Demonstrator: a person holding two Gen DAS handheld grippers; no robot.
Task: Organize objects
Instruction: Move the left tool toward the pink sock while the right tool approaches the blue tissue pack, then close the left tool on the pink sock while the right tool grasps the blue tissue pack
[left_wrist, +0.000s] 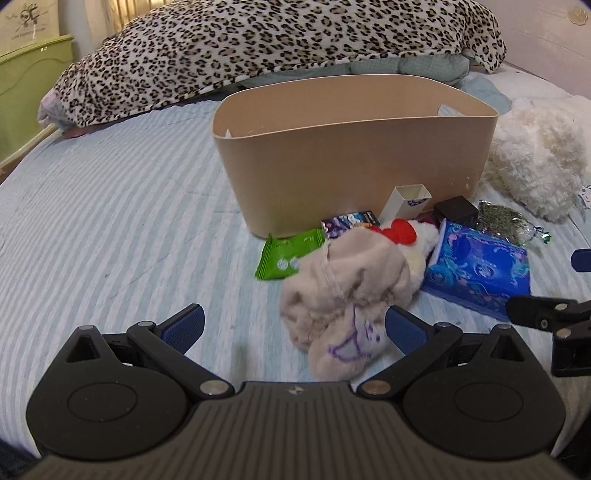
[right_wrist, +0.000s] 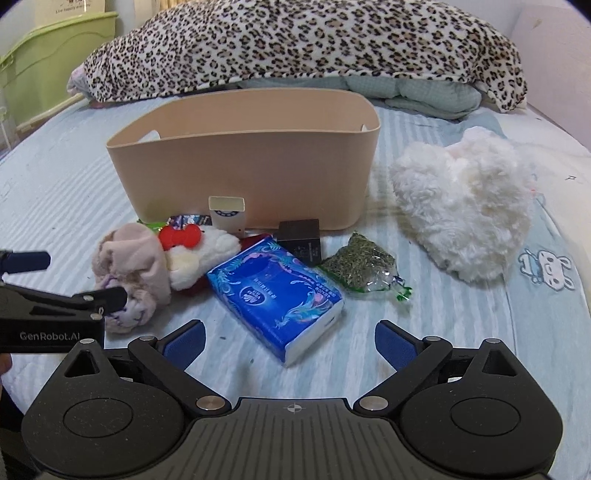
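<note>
Low in both frames, my left tongs (left_wrist: 295, 328) and right tongs (right_wrist: 290, 341) gape wide, gripping nothing. Just beyond the left pair lies a beige plush bundle (left_wrist: 343, 295); before the right, a blue tissue pack (right_wrist: 275, 295). At centre frame the tan bin (right_wrist: 243, 162) stands on the striped bed (left_wrist: 110, 206), a green packet (left_wrist: 288, 256) near its base.
</note>
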